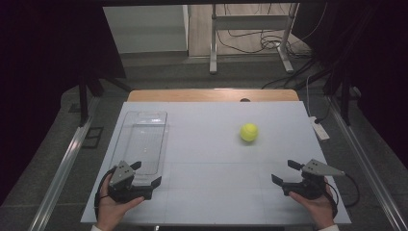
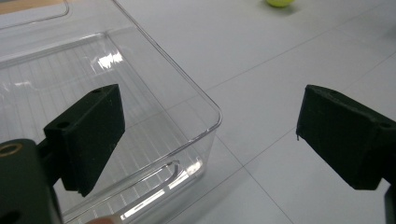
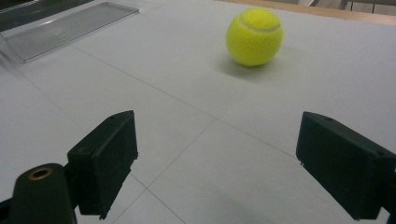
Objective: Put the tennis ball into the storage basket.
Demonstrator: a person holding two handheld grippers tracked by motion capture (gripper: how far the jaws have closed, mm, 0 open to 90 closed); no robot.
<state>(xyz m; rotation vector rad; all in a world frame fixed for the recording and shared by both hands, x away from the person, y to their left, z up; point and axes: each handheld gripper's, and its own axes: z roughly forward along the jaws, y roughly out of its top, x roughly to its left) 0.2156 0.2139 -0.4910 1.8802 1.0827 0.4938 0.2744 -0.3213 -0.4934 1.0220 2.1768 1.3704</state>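
- High view: a pale grey surface with a person's two hands at its near edge, each holding a claw
- Left claw sits at about 7 o'clock, jaws wide apart and gripping nothing; its left jaw hangs over the near corner of a clear plastic tray, its right jaw over bare surface
- Right claw sits at about 5 o'clock, jaws also spread wide and holding nothing
- Yellow tennis ball rests on the surface at about 1 o'clock, well apart from both claws
- Right gripper view: the ball lies ahead at 12 o'clock, beyond the open jaws
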